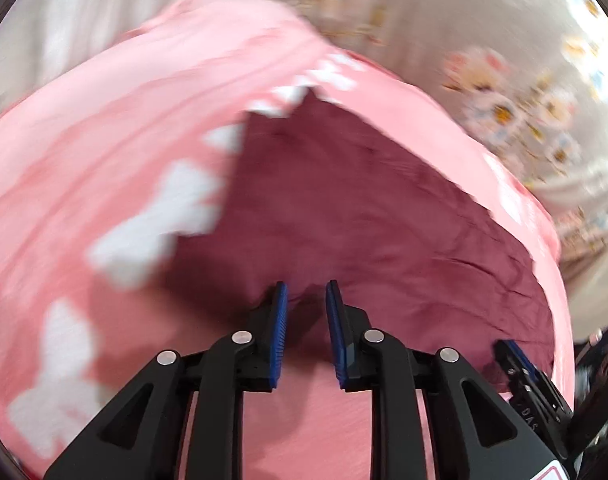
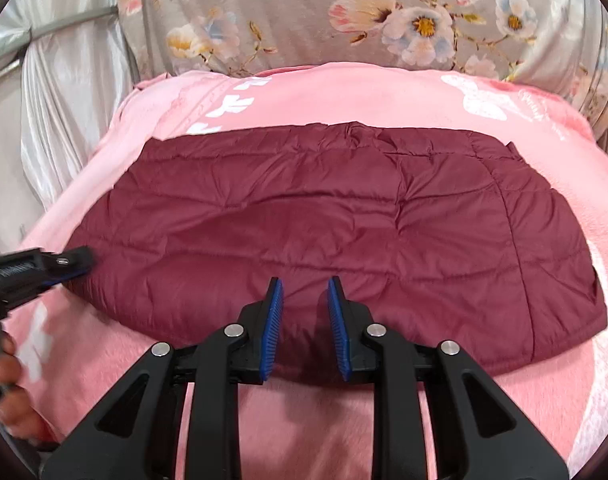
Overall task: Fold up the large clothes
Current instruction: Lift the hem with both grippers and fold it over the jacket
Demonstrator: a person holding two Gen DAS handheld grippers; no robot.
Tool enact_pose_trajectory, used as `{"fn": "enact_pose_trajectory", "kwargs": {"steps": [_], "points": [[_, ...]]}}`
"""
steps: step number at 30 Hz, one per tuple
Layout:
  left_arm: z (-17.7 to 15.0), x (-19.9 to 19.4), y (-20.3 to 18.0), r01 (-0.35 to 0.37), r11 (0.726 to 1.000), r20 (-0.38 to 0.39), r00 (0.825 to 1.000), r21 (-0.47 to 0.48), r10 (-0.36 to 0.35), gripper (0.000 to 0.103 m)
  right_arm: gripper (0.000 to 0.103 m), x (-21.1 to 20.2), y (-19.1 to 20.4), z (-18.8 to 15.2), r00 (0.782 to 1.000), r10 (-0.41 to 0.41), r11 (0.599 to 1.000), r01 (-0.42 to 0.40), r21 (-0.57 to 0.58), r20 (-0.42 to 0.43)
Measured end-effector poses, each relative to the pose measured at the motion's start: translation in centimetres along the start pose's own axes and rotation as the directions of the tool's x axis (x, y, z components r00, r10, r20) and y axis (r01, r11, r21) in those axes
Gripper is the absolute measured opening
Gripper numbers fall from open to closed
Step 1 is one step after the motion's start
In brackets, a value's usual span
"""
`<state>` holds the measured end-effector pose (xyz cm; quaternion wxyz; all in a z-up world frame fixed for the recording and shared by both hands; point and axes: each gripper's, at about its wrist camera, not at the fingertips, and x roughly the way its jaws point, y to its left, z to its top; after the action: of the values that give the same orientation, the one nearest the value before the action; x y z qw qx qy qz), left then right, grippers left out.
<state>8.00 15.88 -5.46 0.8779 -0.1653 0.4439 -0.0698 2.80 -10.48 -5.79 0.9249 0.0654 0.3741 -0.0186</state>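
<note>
A maroon quilted jacket (image 2: 324, 216) lies flat in a broad folded shape on a pink blanket (image 2: 344, 96). My right gripper (image 2: 305, 286) hovers over the jacket's near hem, open, its blue pads apart with nothing between them. My left gripper (image 2: 76, 262) shows at the jacket's left edge, held by a person's hand (image 2: 8, 380). The left wrist view is blurred: the jacket (image 1: 364, 200) fills the middle, and my left gripper (image 1: 306, 292) stands open over its near edge with nothing in it. The right gripper (image 1: 516, 360) appears at the lower right.
The pink blanket (image 1: 144, 120) has white printed shapes and covers a bed. A grey floral sheet (image 2: 304, 12) lies beyond it, also in the left wrist view (image 1: 504, 80). A silvery curtain (image 2: 64, 100) hangs at the left.
</note>
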Motion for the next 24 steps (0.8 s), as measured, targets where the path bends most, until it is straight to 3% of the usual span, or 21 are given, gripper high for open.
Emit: {"fn": "enact_pose_trajectory", "kwargs": {"steps": [3, 4, 5, 9, 13, 20, 21, 22, 24], "points": [[-0.1, -1.3, 2.1, 0.003, 0.999, 0.015, 1.0, -0.036, -0.002, 0.024, 0.023, 0.3, -0.2, -0.3, 1.0, 0.011, 1.0, -0.011, 0.021, -0.014], [-0.1, -1.1, 2.3, -0.004, 0.999, 0.009, 1.0, -0.041, 0.004, 0.037, 0.023, 0.5, -0.3, -0.4, 1.0, 0.018, 0.999, -0.017, 0.035, -0.022], [0.0, -0.8, 2.5, -0.013, 0.998, 0.001, 1.0, -0.053, 0.014, 0.042, 0.023, 0.7, -0.5, -0.5, 0.999, 0.022, 0.999, -0.021, 0.041, -0.026], [-0.1, -0.3, 4.1, 0.015, 0.986, -0.01, 1.0, -0.164, -0.017, 0.043, 0.023, 1.1, -0.6, -0.8, 0.999, 0.02, 0.999, -0.019, 0.038, -0.034], [0.2, 1.3, 4.7, 0.089, 0.969, -0.055, 0.993, -0.229, -0.104, 0.045, 0.023, 1.4, -0.4, -1.0, 0.999, 0.009, 0.999, -0.008, 0.032, -0.035], [1.3, 3.1, 3.2, 0.163, 0.956, -0.049, 0.982, -0.245, -0.181, 0.046, 0.022, 1.6, -0.4, -1.2, 0.999, 0.007, 1.0, -0.006, 0.029, -0.035], [1.5, 3.2, 2.7, 0.17, 0.959, -0.044, 0.982, -0.227, -0.185, 0.041, 0.022, 1.6, -0.4, -1.2, 0.999, 0.008, 1.0, -0.007, 0.03, -0.036], [1.7, 3.0, 2.2, 0.169, 0.963, -0.04, 0.983, -0.209, -0.181, 0.027, 0.022, 1.6, -0.4, -1.1, 0.999, 0.009, 0.999, -0.008, 0.031, -0.036], [2.0, 2.2, 1.0, 0.17, 0.973, -0.022, 0.984, -0.157, -0.175, 0.01, 0.022, 1.4, -0.6, -1.1, 0.999, 0.016, 0.999, -0.014, 0.043, -0.039]]}}
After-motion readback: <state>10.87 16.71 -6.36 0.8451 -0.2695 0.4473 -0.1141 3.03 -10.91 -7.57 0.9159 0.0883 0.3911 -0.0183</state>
